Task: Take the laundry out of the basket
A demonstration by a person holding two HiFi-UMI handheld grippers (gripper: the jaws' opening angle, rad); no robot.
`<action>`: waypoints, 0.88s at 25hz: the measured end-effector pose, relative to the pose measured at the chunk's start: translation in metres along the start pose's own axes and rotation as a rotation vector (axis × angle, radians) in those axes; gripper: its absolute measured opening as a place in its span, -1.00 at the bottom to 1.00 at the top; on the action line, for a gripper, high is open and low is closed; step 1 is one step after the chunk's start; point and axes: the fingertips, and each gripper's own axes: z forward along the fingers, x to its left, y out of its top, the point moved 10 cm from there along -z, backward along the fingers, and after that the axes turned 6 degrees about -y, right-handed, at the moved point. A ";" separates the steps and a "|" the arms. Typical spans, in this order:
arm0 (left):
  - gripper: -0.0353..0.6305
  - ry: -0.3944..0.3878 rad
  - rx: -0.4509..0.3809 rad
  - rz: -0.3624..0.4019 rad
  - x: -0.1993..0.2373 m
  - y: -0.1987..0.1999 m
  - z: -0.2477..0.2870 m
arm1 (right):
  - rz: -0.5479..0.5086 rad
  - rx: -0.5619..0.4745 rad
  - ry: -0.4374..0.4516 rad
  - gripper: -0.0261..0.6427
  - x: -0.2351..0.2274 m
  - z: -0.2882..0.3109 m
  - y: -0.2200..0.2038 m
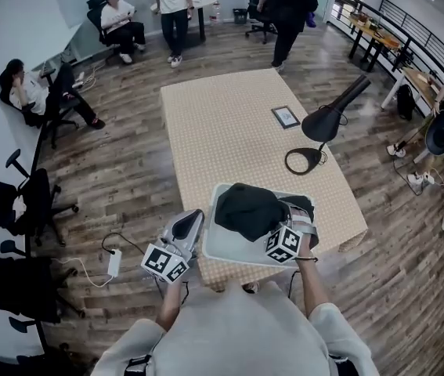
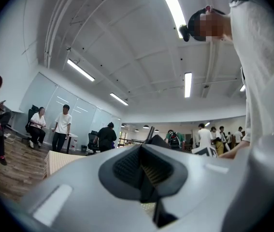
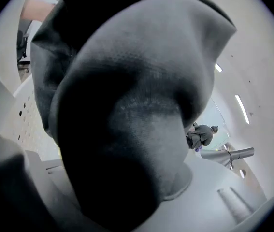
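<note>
The right gripper (image 1: 290, 224) has its jaws clamped on a dark garment (image 1: 247, 210), which hangs bunched over the white basket (image 1: 220, 254) at the near edge of the table (image 1: 229, 124). The left gripper (image 1: 193, 219), jaws together and empty, is just left of the basket.

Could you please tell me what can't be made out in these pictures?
- Right gripper view: the dark garment fills it, hiding the jaws of the right gripper.
- Head view: the garment covers most of the basket, so any other laundry is mostly hidden.
- Head view: the framed card on the table is too small to read.
</note>
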 end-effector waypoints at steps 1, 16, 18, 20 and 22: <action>-0.87 0.001 -0.002 0.003 -0.001 0.001 0.000 | 0.042 -0.016 0.000 -0.46 -0.003 -0.002 0.000; -0.87 0.030 -0.018 0.046 -0.035 0.010 0.011 | 0.544 -0.383 -0.032 -0.46 -0.087 -0.057 0.014; -0.87 0.037 -0.022 0.054 -0.042 0.011 0.013 | 0.699 -0.456 0.030 -0.46 -0.093 -0.060 0.009; -0.87 0.048 -0.025 0.061 -0.048 0.012 0.015 | 0.818 -0.489 0.068 -0.47 -0.089 -0.059 0.002; -0.87 0.058 -0.025 0.068 -0.055 0.012 0.017 | 0.853 -0.480 0.069 -0.47 -0.083 -0.058 -0.008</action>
